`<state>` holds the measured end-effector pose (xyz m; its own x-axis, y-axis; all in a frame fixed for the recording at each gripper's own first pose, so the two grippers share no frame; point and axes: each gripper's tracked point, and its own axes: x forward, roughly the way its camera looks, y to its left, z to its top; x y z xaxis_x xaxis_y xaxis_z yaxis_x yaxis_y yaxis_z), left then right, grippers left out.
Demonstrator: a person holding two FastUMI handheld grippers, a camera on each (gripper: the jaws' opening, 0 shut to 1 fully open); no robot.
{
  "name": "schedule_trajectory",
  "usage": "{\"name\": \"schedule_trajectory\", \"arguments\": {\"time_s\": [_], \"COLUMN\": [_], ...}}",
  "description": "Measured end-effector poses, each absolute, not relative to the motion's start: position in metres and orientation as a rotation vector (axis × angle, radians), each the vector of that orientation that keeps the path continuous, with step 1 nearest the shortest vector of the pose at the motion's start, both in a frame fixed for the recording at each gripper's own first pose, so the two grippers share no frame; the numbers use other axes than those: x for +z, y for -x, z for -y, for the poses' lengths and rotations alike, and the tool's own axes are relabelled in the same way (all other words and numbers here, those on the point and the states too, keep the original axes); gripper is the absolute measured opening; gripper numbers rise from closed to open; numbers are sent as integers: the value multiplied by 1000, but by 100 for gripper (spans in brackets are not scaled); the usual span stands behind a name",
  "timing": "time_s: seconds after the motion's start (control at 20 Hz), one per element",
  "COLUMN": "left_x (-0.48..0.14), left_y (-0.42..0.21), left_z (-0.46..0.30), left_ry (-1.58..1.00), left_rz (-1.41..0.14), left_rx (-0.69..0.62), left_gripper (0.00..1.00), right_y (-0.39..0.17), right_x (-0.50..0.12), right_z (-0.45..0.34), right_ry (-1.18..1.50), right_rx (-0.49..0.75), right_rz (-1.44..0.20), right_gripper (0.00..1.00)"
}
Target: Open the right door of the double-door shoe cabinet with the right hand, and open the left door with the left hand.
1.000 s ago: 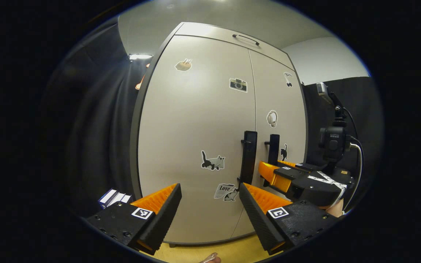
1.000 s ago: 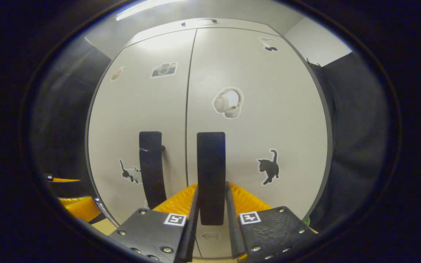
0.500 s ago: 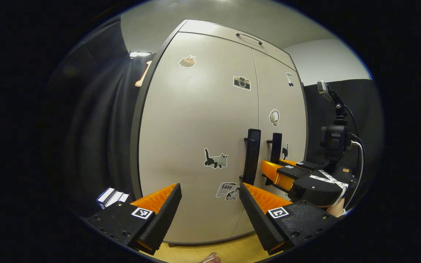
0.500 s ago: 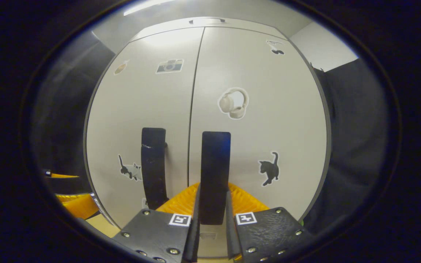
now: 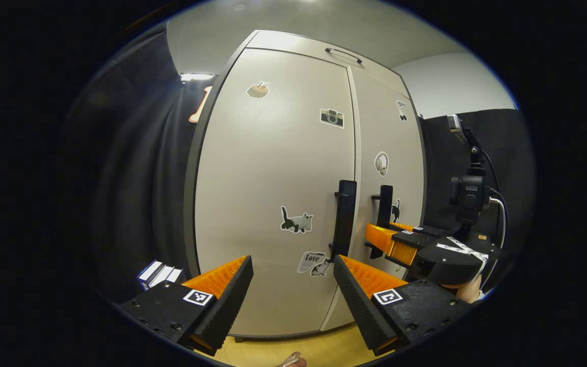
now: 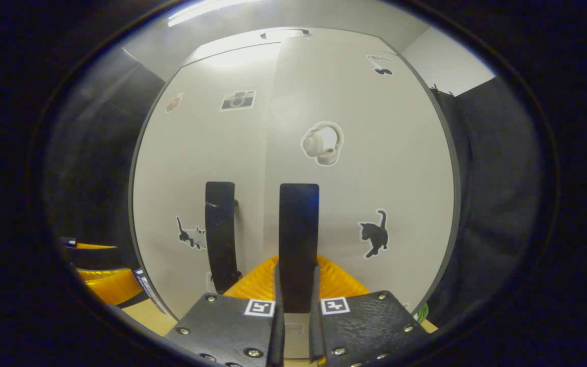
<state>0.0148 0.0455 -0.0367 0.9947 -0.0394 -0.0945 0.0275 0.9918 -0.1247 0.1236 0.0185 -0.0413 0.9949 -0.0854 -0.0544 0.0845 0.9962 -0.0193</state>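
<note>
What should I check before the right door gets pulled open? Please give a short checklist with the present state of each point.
1. Right tool shut on the right handle: ok, both fingers press its sides.
2. Grip low on the handle: ok.
3. Right door starting to leave the left door: ok, its edge stands slightly forward at the seam in the left gripper view.
4. Left tool open: ok, wide apart.
5. Left tool on the left handle: not ok, it is short of the handle, holding nothing.
6. Room beside the cabinet for the door swing: cannot tell.
</note>
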Motion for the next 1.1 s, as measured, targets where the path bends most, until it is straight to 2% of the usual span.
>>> {"name": "schedule_trajectory", "arguments": {"time_s": [0.55, 0.95, 1.0, 1.05, 1.1], "left_x": [-17, -2, -1, 0, 1], "left_y": [15, 42, 45, 48, 50], "left_z": [-2, 46, 52, 59, 66], "left_ry": [99, 83, 83, 84, 85], "left_rz": [-74, -68, -69, -68, -67], "left_rx": [-16, 52, 61, 69, 76], "left_gripper": [98, 98, 98, 98, 98], "right_y": [-84, -48, -41, -35, -30], "right_x": [-25, -20, -19, -17, -17], "right_z": [-13, -2, 0, 5, 10], "right_ry": [-30, -49, -57, -60, -60], "right_rx": [25, 152, 169, 183, 195], "right_rz": [-51, -56, -59, -59, -61], "right_gripper": [18, 19, 14, 18, 19]}}
